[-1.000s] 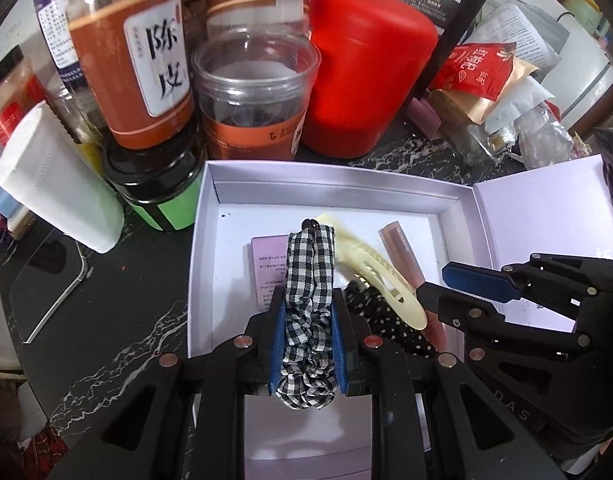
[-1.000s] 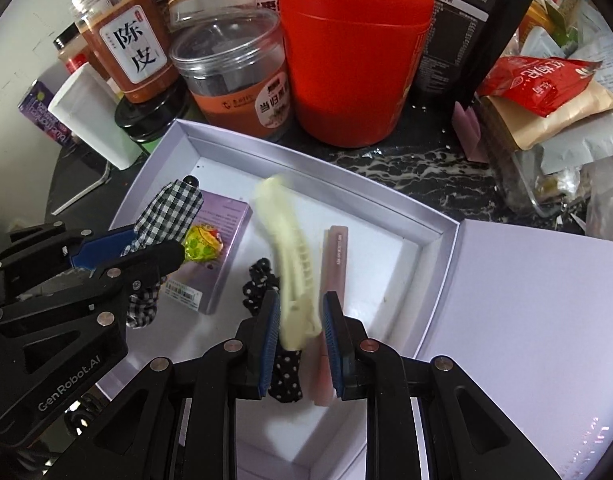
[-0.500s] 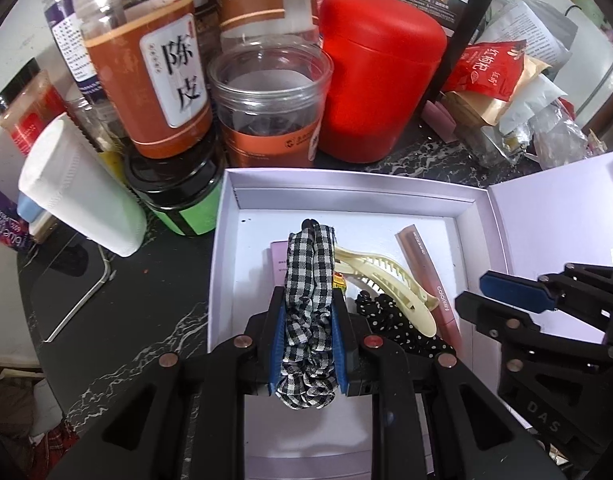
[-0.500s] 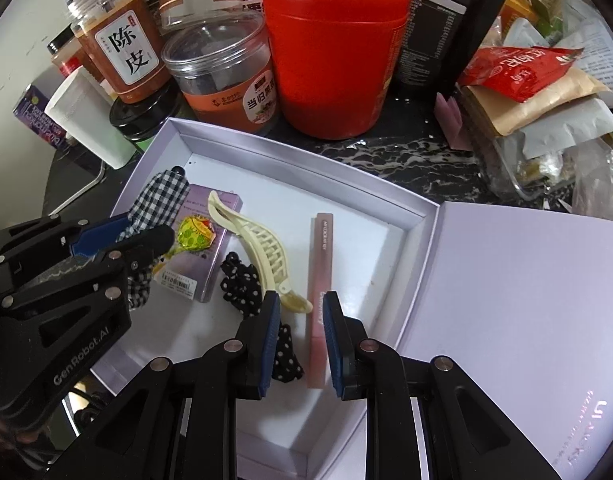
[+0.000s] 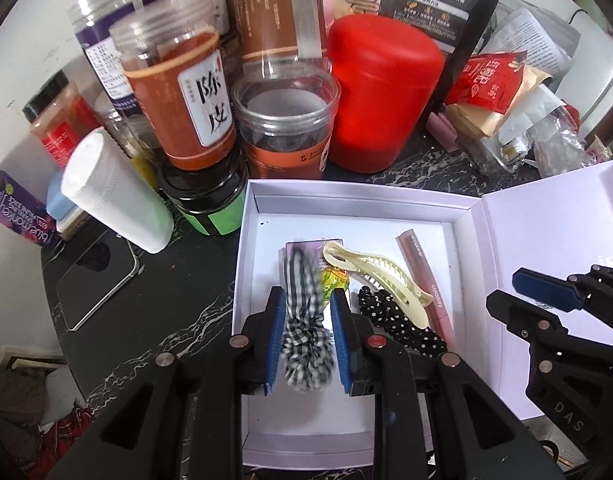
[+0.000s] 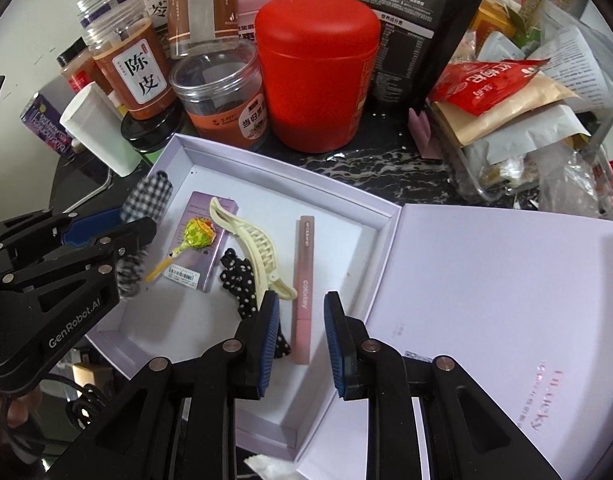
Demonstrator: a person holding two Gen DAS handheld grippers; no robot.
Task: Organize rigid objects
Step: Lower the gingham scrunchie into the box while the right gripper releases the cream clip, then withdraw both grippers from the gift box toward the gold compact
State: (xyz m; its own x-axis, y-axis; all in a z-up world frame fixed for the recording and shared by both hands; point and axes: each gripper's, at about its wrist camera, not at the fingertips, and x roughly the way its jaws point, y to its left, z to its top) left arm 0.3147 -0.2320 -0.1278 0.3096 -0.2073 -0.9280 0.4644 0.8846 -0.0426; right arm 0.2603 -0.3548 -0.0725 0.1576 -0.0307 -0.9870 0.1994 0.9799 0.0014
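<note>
**Gingham scrunchie being let go over the box; clip already down**

Left hand-held gripper (image 5: 307, 334): jaws now spread wider than a second ago. The black-and-white gingham fabric scrunchie (image 5: 304, 320) sits loose and motion-blurred between the blue pads, no longer pinched. It hangs over the left part of the open lilac cardboard box (image 5: 346, 208), above the purple card packet (image 6: 204, 240).

Right hand-held gripper (image 6: 300, 338): released, nothing between the jaws. The cream plastic toothed hair clip (image 6: 252, 242) it held a second ago now lies in the box, across the black polka-dot scrunchie (image 6: 242, 280) and just beside the pink lip-gloss tube (image 6: 302, 288). A yellow-green wrapped lollipop (image 6: 194, 234) rests on the packet.

Judgement: clip placed; scrunchie release under way. Box sits on the dark marbled desk (image 5: 146, 320) in front of the red lidded canister (image 5: 380, 96).
</note>
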